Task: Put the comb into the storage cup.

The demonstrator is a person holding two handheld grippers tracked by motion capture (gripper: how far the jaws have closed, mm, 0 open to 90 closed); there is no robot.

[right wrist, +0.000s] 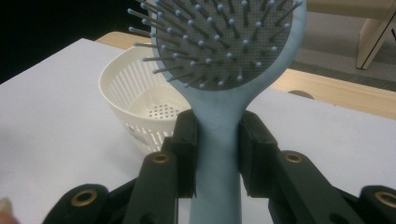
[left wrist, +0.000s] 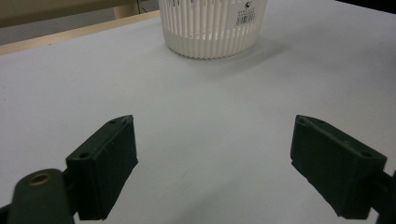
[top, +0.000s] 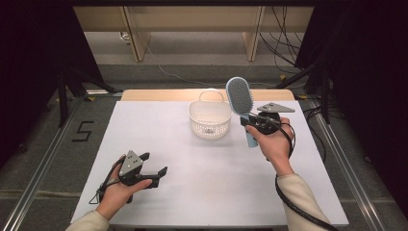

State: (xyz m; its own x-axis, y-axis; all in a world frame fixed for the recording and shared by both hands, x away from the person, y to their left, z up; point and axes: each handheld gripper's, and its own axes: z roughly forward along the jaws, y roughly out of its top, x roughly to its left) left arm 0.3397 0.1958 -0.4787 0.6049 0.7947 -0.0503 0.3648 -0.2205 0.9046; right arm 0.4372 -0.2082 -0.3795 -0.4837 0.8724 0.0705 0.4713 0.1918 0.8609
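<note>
A light blue hairbrush (top: 239,102) with a grey bristle pad stands upright in the air to the right of a white plastic basket (top: 210,118). My right gripper (top: 251,121) is shut on its handle; in the right gripper view both pads press the handle (right wrist: 217,154) and the bristle head (right wrist: 224,39) rises above the basket (right wrist: 140,112). My left gripper (top: 153,169) rests near the table's front left, open, with nothing between its jaws. In the left gripper view the basket (left wrist: 212,25) stands ahead of my left gripper (left wrist: 212,163).
The white table top (top: 207,183) has a wooden strip (top: 159,95) along its far edge. Metal rails run along both sides on the floor. A black cable (top: 298,207) trails from the right gripper past the forearm.
</note>
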